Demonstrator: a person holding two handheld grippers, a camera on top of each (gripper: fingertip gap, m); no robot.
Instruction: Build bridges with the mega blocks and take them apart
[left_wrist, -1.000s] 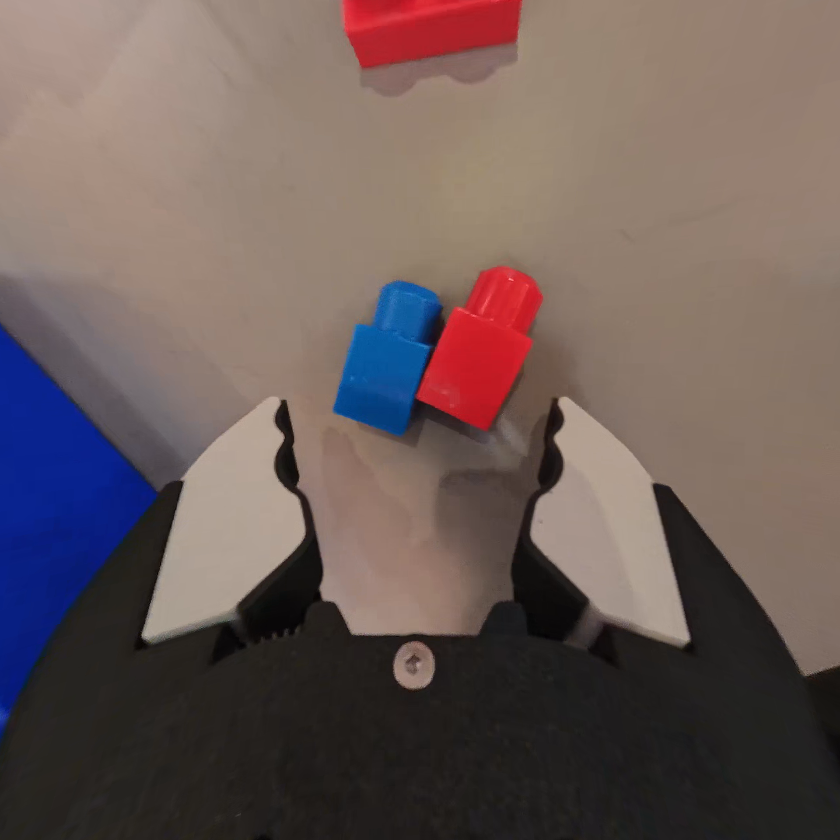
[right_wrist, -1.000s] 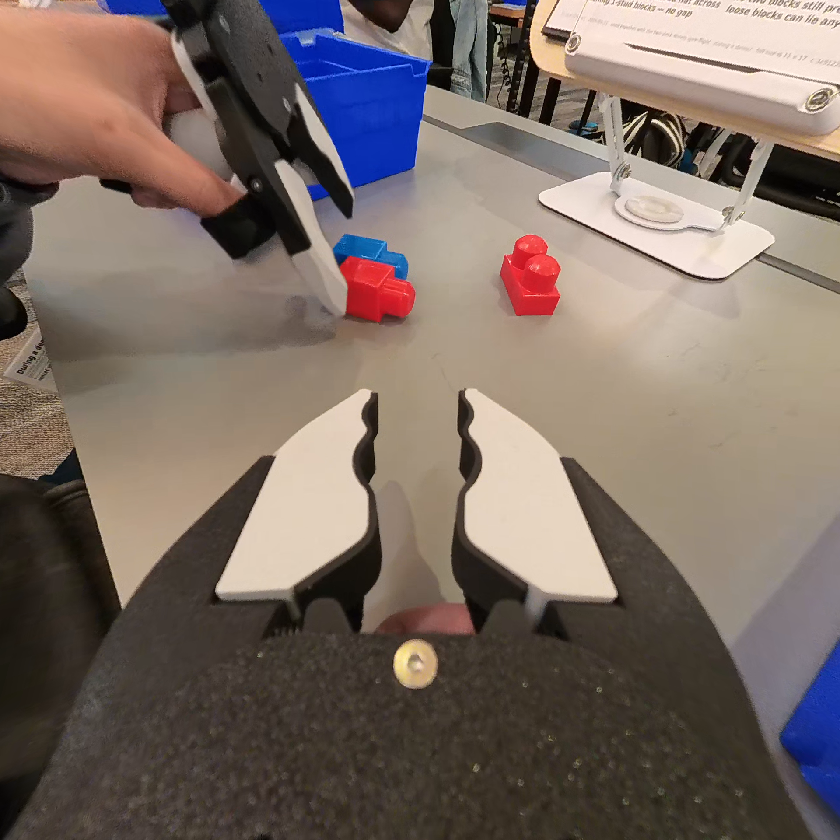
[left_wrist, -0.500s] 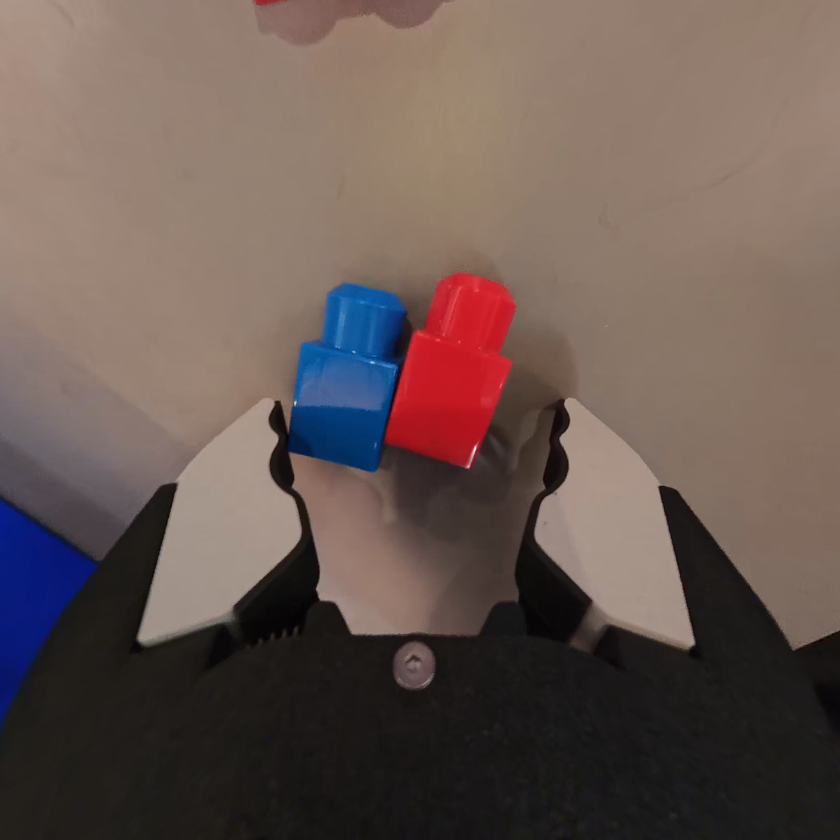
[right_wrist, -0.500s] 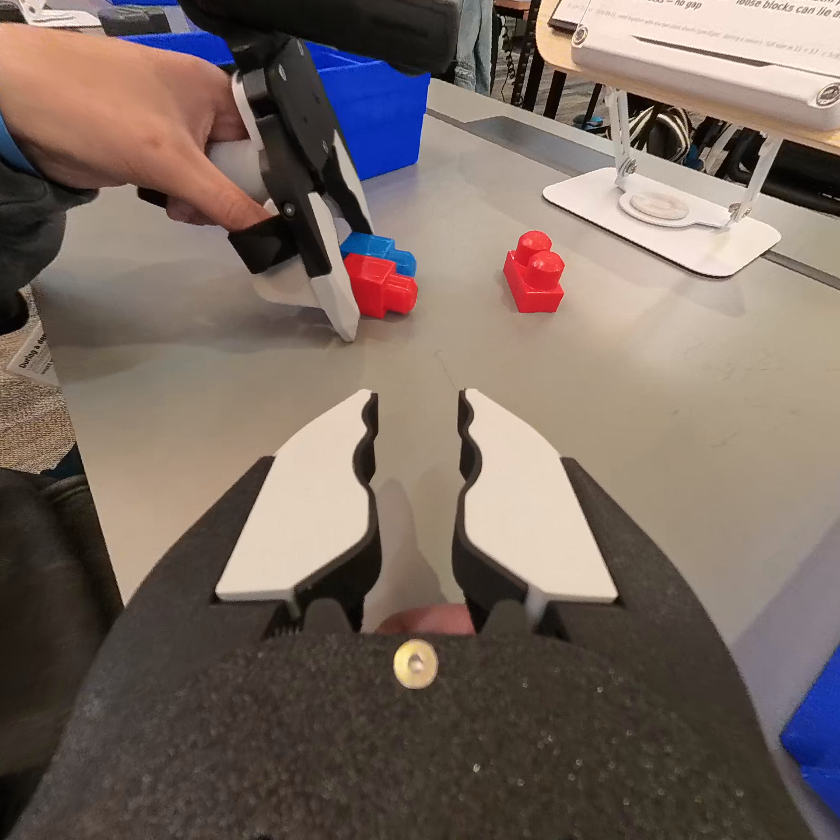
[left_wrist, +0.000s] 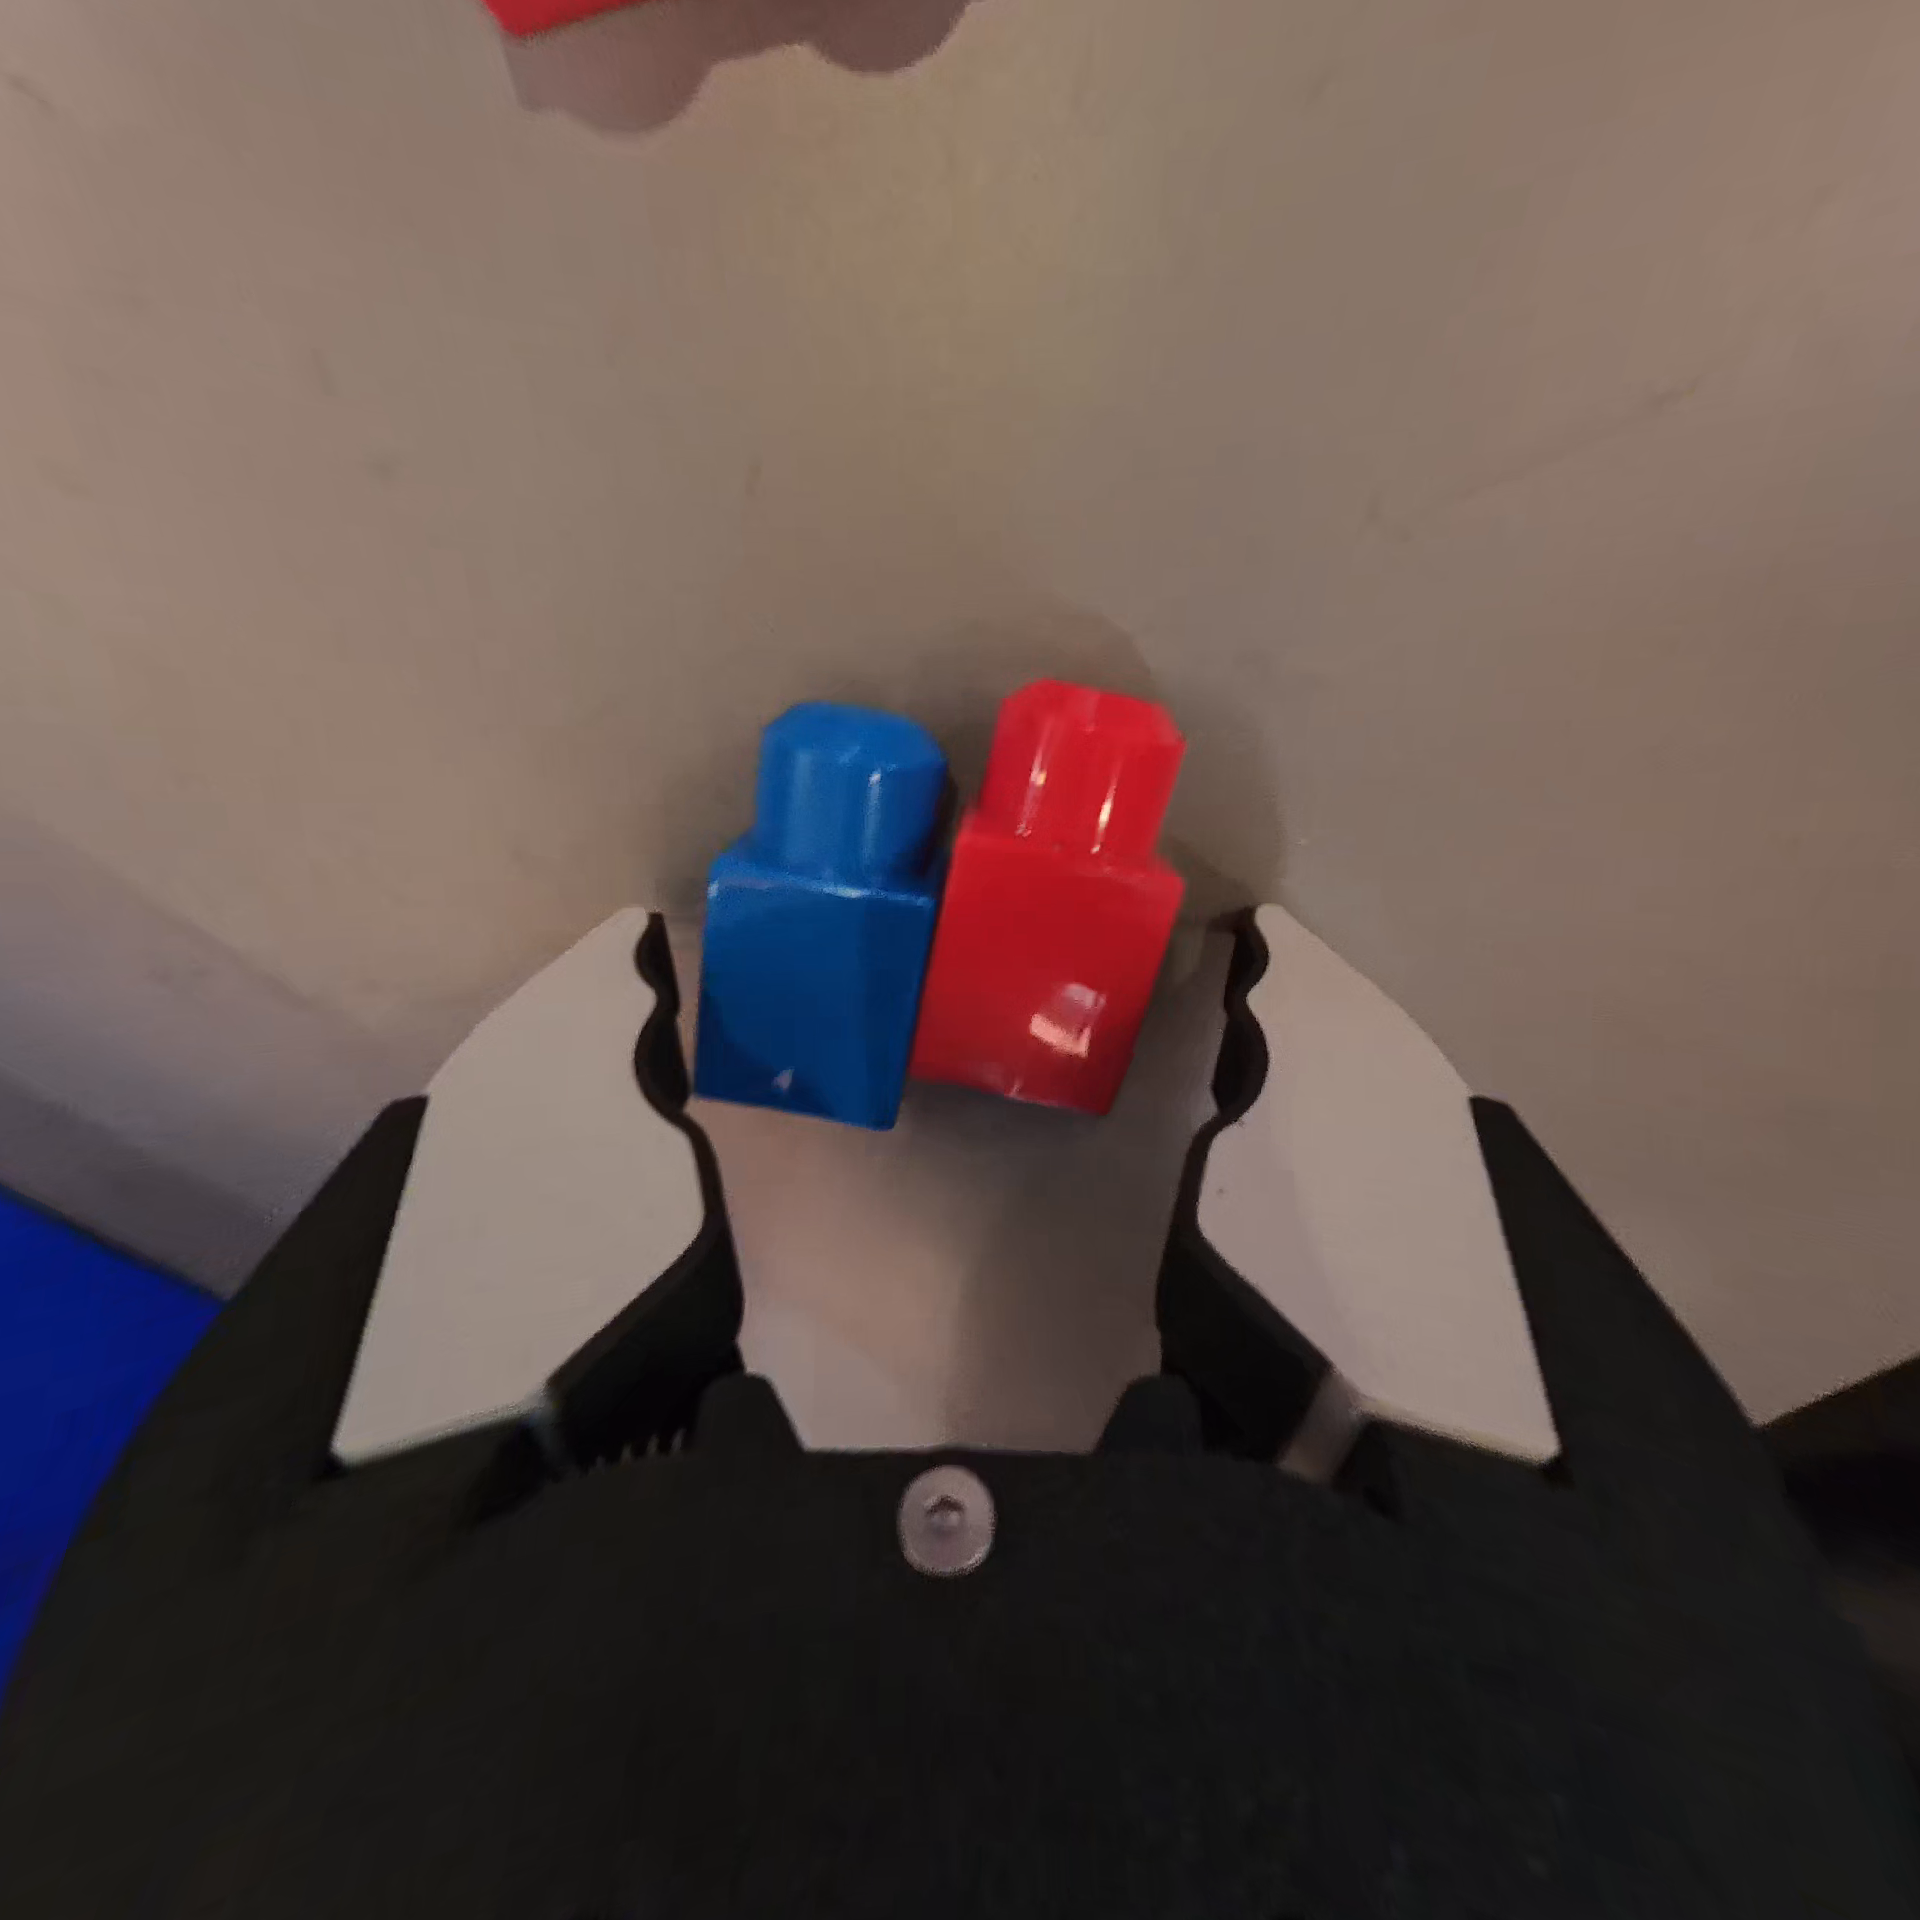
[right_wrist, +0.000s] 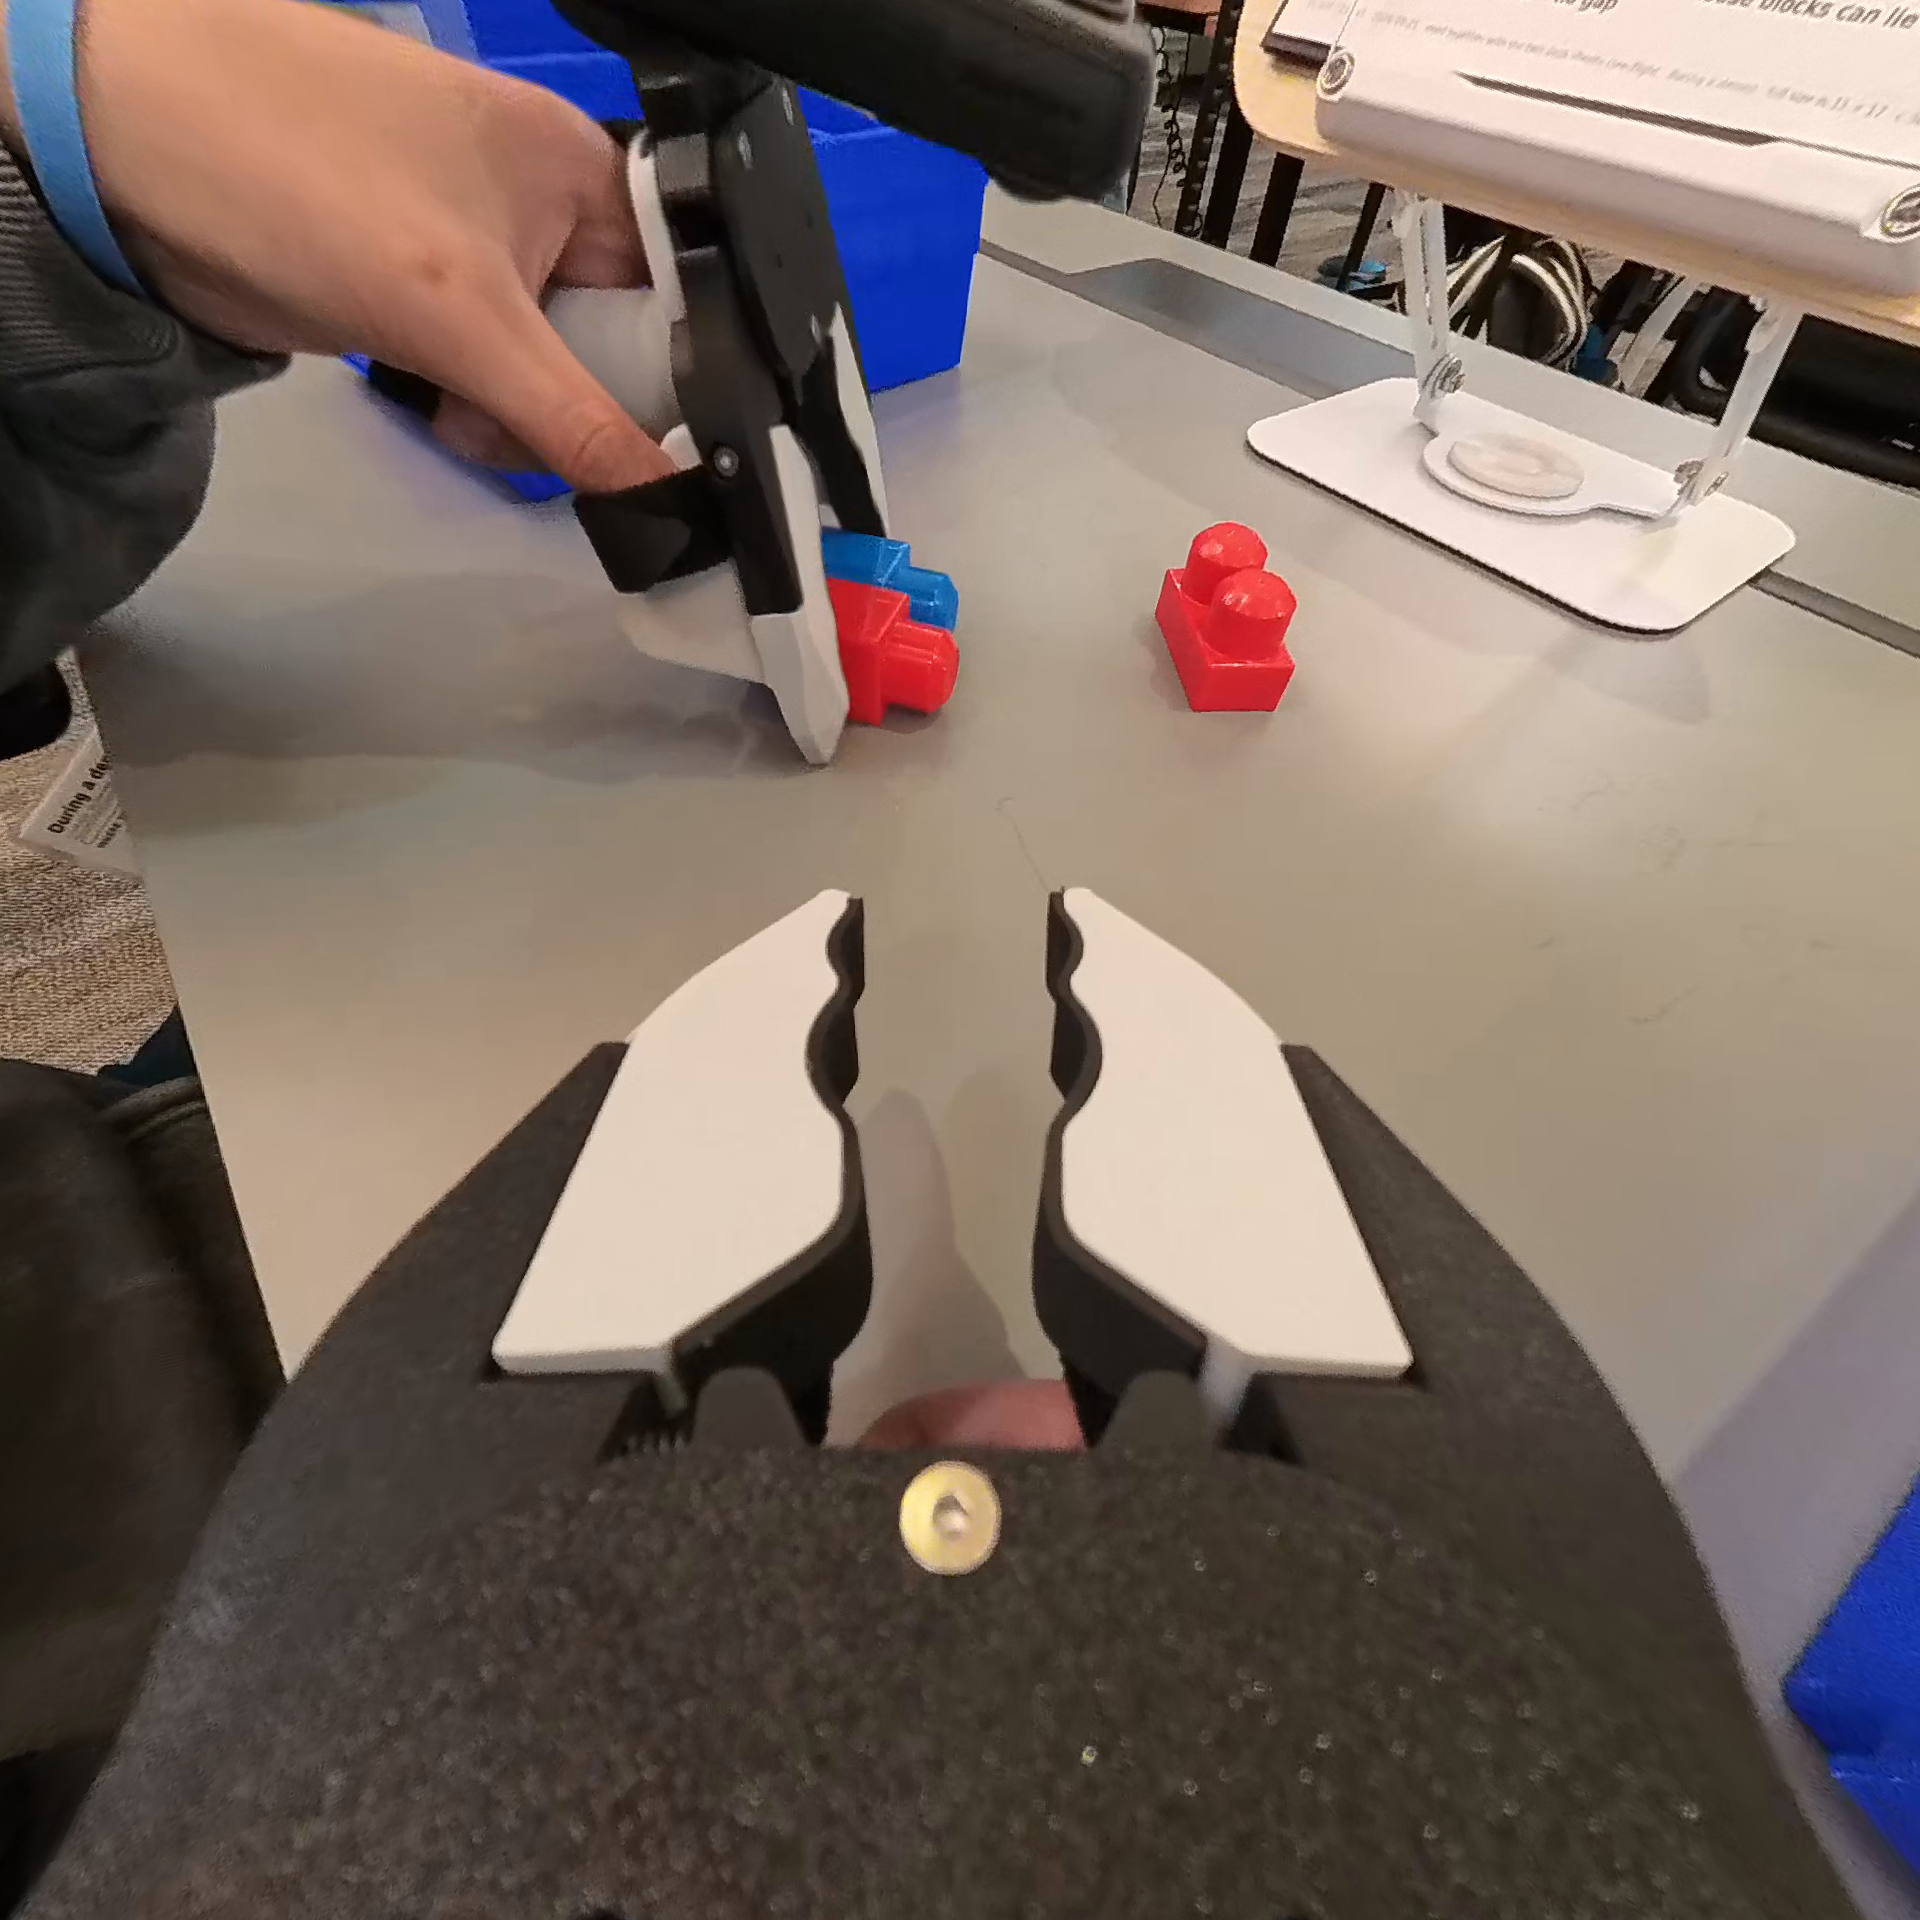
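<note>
While left tool (left_wrist: 948, 1023) straddles blue block (left_wrist: 816, 951) + red block (left_wrist: 1049, 951), wide, tips at table (right_wrist: 1455, 935) | right tool (right_wrist: 954, 925) narrow, empty

Right gripper (right_wrist: 954, 914) hovers over grey table (right_wrist: 1455, 935), jaws apart — far left, left gripper (right_wrist: 831, 665) straddles blue block (right_wrist: 894, 571) and red block (right_wrist: 899, 660).

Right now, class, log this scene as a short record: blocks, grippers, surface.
blue block: on its side, touching the red one
red single-stud block: on its side beside it
red two-stud block: upright, apart to the right
left gripper: open, fingers either side of the pair
right gripper: open, empty
surface: grey table
</note>
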